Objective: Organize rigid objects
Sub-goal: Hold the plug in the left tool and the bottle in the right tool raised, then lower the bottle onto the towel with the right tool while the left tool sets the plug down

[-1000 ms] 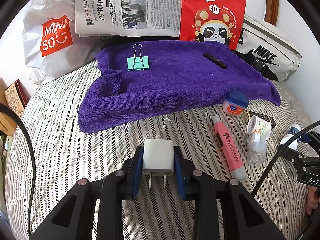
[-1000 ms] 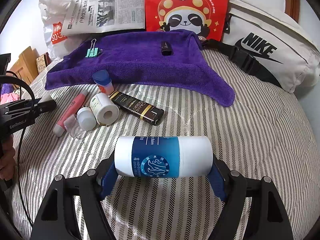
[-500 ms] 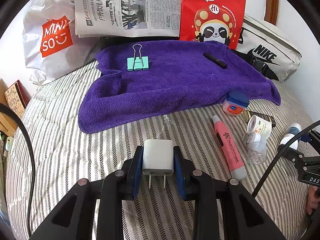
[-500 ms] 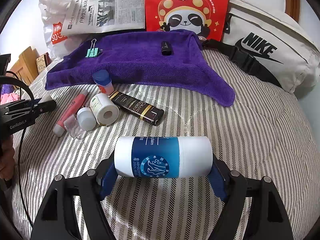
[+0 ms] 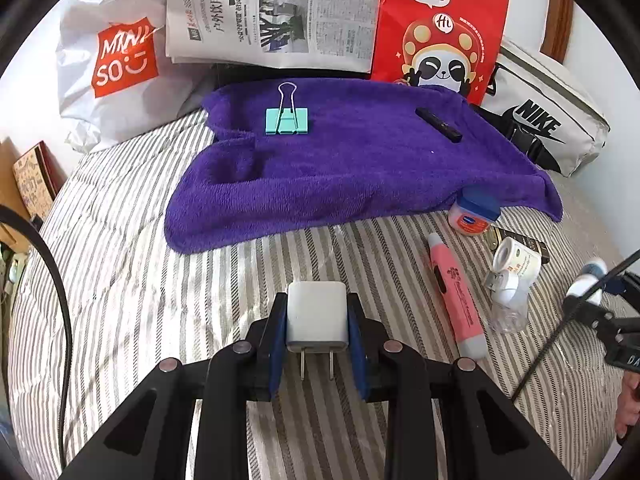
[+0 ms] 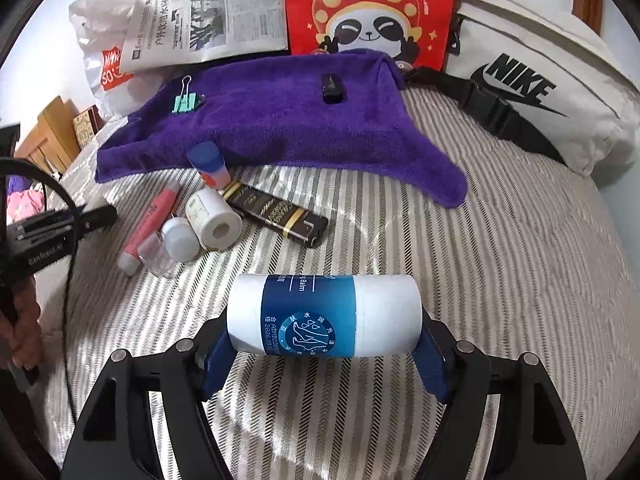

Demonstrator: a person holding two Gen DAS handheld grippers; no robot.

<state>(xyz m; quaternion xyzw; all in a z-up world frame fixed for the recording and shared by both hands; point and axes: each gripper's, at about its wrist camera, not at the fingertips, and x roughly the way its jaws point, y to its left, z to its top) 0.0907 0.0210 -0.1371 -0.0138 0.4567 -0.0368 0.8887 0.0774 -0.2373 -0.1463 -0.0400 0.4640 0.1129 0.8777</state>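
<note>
From my left wrist, my left claw (image 5: 317, 322) clamps a small white plastic plug adapter (image 5: 316, 318) between its blue pads, the two metal prongs pointing back toward me. Below it lies the grey-and-white striped bedspread (image 5: 132, 280). Farther off, a purple fleece towel (image 5: 340, 172) is spread on the bed, with a mint-green binder clip (image 5: 286, 120) on its far left part and a short black stick (image 5: 438, 124) on its far right part. Just off the towel's near right edge stands a small jar with a blue lid (image 5: 474, 212); nearer, a pink tube-shaped pen (image 5: 456, 296), a white paper roll (image 5: 516, 258) and a small clear bottle with a white cap (image 5: 508, 300) lie close together. A folded newspaper (image 5: 272, 16), a white Miniso plastic bag (image 5: 112, 64), a red panda-print bag (image 5: 440, 32) and a white Nike pouch (image 5: 552, 120) line the far edge.

From my right wrist, my right claw (image 6: 323, 354) holds a white cylinder with a blue label (image 6: 323, 315) crosswise, end to end between its pads, and its jaws are closing on it. To the left, my other claw (image 6: 92, 218) shows in part, gripped by my hand (image 6: 20, 328). Beside the jar, roll and pen lies a flat black-and-gold box (image 6: 280, 216).
</note>
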